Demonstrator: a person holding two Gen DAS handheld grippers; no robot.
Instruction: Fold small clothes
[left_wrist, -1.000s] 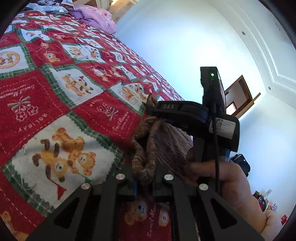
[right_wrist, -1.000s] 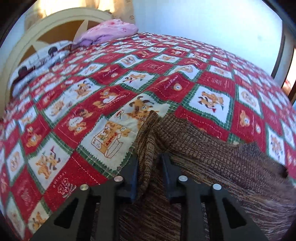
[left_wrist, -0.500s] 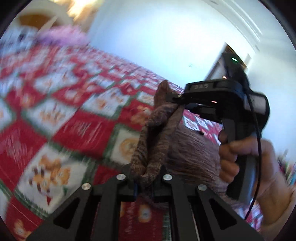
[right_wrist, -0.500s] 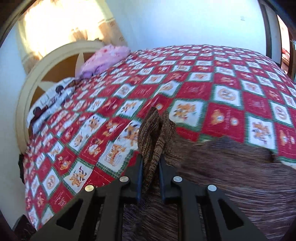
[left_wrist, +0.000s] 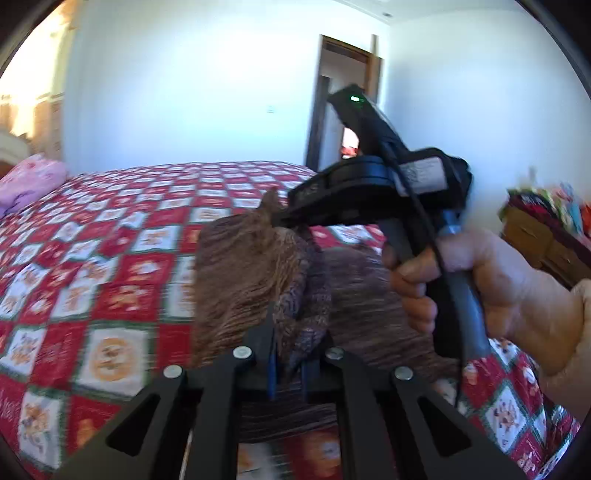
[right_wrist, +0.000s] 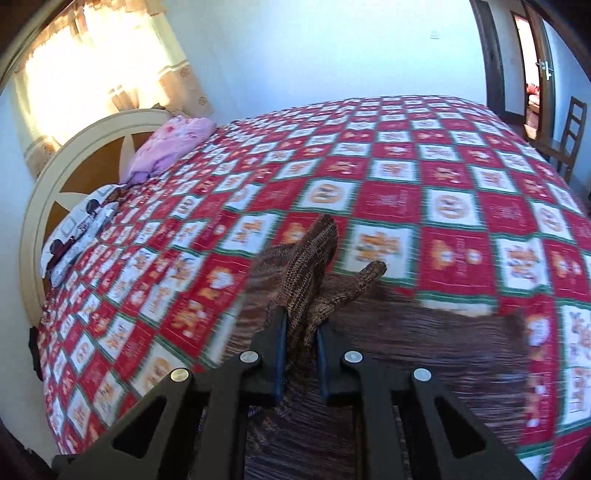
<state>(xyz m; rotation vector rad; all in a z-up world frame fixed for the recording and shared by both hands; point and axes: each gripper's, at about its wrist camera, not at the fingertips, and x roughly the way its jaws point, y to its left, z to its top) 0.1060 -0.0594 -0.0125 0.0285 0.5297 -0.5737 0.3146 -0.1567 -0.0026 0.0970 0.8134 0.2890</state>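
Observation:
A brown knitted garment (left_wrist: 251, 280) hangs bunched above the red patchwork quilt (left_wrist: 110, 258), its lower part trailing toward the bed. My left gripper (left_wrist: 288, 365) is shut on a fold of its ribbed edge. A hand (left_wrist: 498, 280) holds my right gripper (left_wrist: 277, 219) higher up on the right, and its tip pinches another corner of the cloth. In the right wrist view the right gripper (right_wrist: 300, 354) is shut on a ribbed strip of the garment (right_wrist: 310, 269), which sticks up between the pads; the rest spreads over the quilt (right_wrist: 443, 177) below.
A pink bundle (right_wrist: 173, 140) and a printed pillow (right_wrist: 81, 221) lie by the rounded headboard (right_wrist: 74, 166) under a bright curtained window (right_wrist: 92, 62). A wooden chair (right_wrist: 569, 136) and a doorway (left_wrist: 343, 110) stand past the bed's far side. A cluttered wooden dresser (left_wrist: 546, 236) is at right.
Both grippers have risen and swung across the bed with the garment still pinched. The left view has rolled upright, and more of the cloth now hangs off the quilt.

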